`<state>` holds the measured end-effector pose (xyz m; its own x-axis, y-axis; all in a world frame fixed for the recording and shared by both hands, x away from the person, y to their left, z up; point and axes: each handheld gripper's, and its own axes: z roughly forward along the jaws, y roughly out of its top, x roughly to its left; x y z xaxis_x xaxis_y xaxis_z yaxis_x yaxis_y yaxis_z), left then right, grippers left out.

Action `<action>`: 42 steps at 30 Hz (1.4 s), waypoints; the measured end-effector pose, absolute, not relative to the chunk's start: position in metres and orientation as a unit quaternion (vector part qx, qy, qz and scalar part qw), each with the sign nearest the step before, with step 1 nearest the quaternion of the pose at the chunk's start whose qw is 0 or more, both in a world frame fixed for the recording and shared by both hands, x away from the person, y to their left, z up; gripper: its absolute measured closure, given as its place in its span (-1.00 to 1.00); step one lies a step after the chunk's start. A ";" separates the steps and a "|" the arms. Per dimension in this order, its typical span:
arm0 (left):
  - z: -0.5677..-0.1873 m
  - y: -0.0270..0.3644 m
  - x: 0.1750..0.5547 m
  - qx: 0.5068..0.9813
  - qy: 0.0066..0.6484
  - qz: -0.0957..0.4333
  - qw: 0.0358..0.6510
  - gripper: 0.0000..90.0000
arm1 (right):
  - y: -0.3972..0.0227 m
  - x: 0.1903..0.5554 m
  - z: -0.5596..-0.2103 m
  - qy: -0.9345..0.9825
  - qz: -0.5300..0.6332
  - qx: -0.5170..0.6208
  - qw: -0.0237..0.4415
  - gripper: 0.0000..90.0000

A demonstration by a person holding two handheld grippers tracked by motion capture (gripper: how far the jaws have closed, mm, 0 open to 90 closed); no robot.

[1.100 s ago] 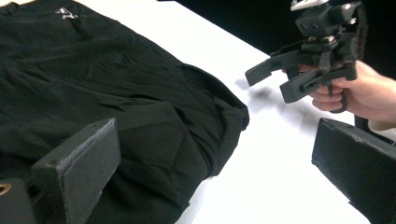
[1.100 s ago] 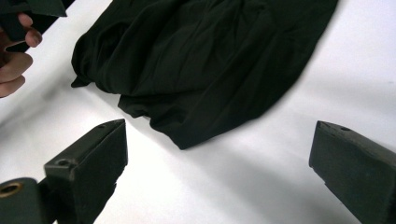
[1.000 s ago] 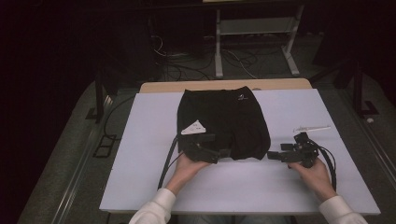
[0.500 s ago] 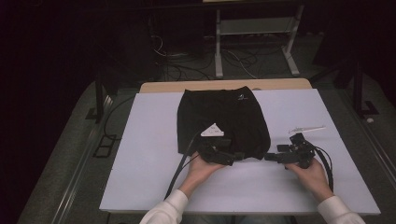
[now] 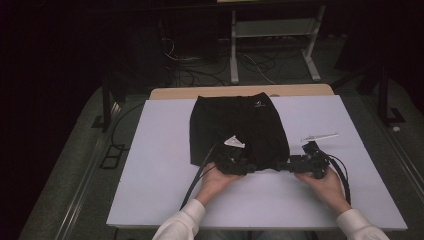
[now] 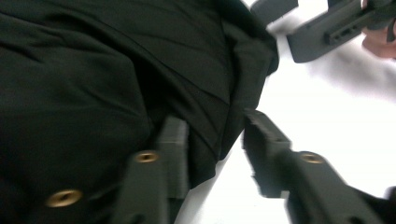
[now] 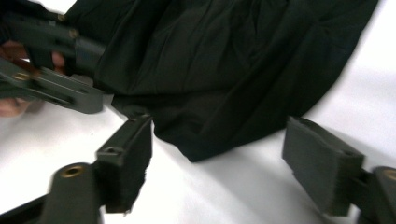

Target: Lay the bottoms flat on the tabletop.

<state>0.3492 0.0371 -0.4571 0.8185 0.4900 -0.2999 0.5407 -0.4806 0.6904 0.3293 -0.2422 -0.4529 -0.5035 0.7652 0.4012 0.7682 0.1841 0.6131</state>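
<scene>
A black garment (image 5: 235, 125) lies flat on the white table (image 5: 150, 170), waistband at the far side. My left gripper (image 5: 245, 165) is at its near hem. In the left gripper view its jaws (image 6: 215, 122) stand open astride the hem (image 6: 219, 116), one over the black cloth (image 6: 93, 70) and one over bare table. My right gripper (image 5: 286, 165) points left at the garment's near right corner. Seen in the right gripper view, it (image 7: 219, 123) is wide open, with the cloth corner (image 7: 205, 144) just ahead of the gap.
A thin white strip (image 5: 320, 136) lies on the table beyond the right gripper. Cables trail from both grippers toward the near edge. Behind the table are a wooden edge (image 5: 240, 91), a metal stand (image 5: 272, 30) and floor cables (image 5: 200, 75).
The left gripper has moved right and nearer, from over the cloth down to its near hem. The right gripper has slid left toward the garment's corner.
</scene>
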 end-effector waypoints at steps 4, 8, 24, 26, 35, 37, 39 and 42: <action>-0.456 0.032 0.355 0.865 0.309 -0.028 0.395 0.88 | -0.227 0.333 -0.455 -0.790 -0.371 -0.487 -0.033 0.12; -0.445 0.032 0.359 0.864 0.304 -0.030 0.399 0.94 | -0.218 0.337 -0.451 -0.813 -0.346 -0.467 -0.035 0.92; -0.361 0.076 0.413 0.821 0.356 -0.068 0.440 0.93 | -0.256 0.368 -0.369 -0.759 -0.471 -0.449 -0.019 0.96; -0.361 0.085 0.431 0.810 0.378 -0.074 0.443 0.93 | -0.256 0.382 -0.364 -0.753 -0.480 -0.450 -0.020 0.96; -0.401 0.101 0.493 0.769 0.448 -0.087 0.448 0.93 | -0.248 0.443 -0.376 -0.737 -0.479 -0.477 -0.021 0.95; -0.413 0.101 0.501 0.767 0.461 -0.079 0.440 0.93 | -0.247 0.454 -0.387 -0.728 -0.481 -0.489 -0.019 0.95; -0.424 0.102 0.506 0.760 0.472 -0.079 0.439 0.93 | -0.246 0.463 -0.400 -0.718 -0.482 -0.502 -0.012 0.95; -0.438 0.103 0.510 0.763 0.487 -0.066 0.419 0.93 | -0.242 0.474 -0.419 -0.711 -0.472 -0.521 -0.012 0.94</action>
